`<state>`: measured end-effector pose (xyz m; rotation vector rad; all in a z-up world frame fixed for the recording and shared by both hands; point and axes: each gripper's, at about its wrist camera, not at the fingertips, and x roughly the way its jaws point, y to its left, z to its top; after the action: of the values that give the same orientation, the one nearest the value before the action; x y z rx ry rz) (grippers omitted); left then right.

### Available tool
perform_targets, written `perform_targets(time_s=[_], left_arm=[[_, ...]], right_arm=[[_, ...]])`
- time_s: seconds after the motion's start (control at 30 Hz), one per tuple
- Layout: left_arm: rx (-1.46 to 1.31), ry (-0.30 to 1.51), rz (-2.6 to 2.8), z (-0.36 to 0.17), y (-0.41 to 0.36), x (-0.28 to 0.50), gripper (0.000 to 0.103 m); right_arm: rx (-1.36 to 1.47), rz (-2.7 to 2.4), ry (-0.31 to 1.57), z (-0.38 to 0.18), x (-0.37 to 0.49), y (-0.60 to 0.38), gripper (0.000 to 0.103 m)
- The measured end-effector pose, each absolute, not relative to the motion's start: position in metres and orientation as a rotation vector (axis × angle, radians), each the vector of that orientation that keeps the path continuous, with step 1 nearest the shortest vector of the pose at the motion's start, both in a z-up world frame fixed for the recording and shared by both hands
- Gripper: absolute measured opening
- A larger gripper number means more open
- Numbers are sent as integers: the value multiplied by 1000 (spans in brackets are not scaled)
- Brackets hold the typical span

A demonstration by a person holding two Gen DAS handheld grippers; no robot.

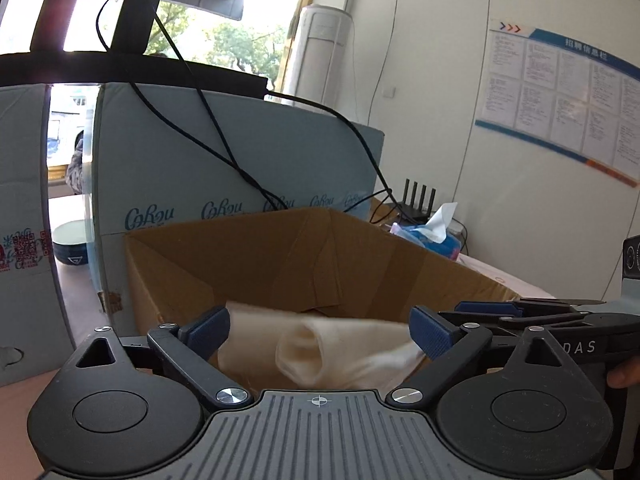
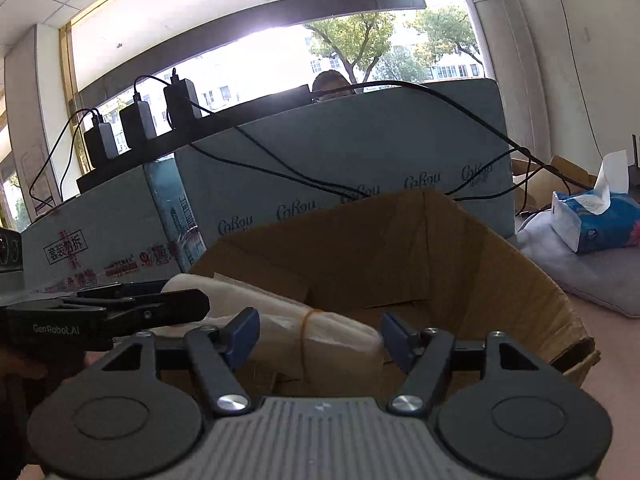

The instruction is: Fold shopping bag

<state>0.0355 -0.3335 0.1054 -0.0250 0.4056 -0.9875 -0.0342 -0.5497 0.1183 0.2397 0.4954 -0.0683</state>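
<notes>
The shopping bag (image 1: 320,354) is cream cloth rolled into a bundle. An orange rubber band (image 2: 310,322) goes around it, and it lies across the open cardboard box (image 1: 280,256). My left gripper (image 1: 320,332) is open wide, with the roll's end showing between its blue pads and apart from them. My right gripper (image 2: 320,336) is also open above the bag (image 2: 276,320), its pads off the cloth. Each gripper appears in the other's view: the right gripper (image 1: 500,312) from the right, the left gripper (image 2: 172,298) from the left by the roll's far end.
The cardboard box (image 2: 420,248) has raised flaps and a torn right corner. Tall blue-grey cartons (image 1: 240,152) with black cables draped over them stand behind it. A tissue pack (image 2: 596,224) rests on a grey cushion (image 2: 592,276) to the right. A person's head (image 2: 332,84) shows behind the cartons.
</notes>
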Motion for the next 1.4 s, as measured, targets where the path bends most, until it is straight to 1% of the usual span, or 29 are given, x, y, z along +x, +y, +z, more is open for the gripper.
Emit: perform_targets(time_s=[0.03,0.13,0.23,0.47,0.67,0.77,0.87,1.0,1.23,1.3,1.4], left_arm=[[-35,390,-986,108,-333,35,102],[-80,348,-986,113,-318,28,103],[-114,289,-955,117,-289,13,103],[-142,180,-858,124,-211,-22,103],[-105,121,-682,113,-149,-46,103],[-58,140,-574,103,-124,-54,103],[-44,193,-485,91,-100,-57,103],[-20,249,-328,72,-74,-59,103],[26,372,-92,43,-48,-37,103],[57,395,-66,37,-48,-29,103],[80,429,-51,26,-45,-21,103]], right_arm=[[226,-81,496,120,-36,-548,84],[158,-159,471,124,-42,-533,87],[157,-136,427,132,-53,-526,92],[111,-24,339,153,-84,-470,97],[124,68,314,159,-89,-411,102],[118,110,324,151,-87,-379,103],[65,172,347,130,-78,-335,103],[62,220,387,100,-64,-297,103],[-4,209,506,46,-29,-266,102],[4,202,567,30,-16,-263,102],[-5,186,601,15,-10,-261,102]])
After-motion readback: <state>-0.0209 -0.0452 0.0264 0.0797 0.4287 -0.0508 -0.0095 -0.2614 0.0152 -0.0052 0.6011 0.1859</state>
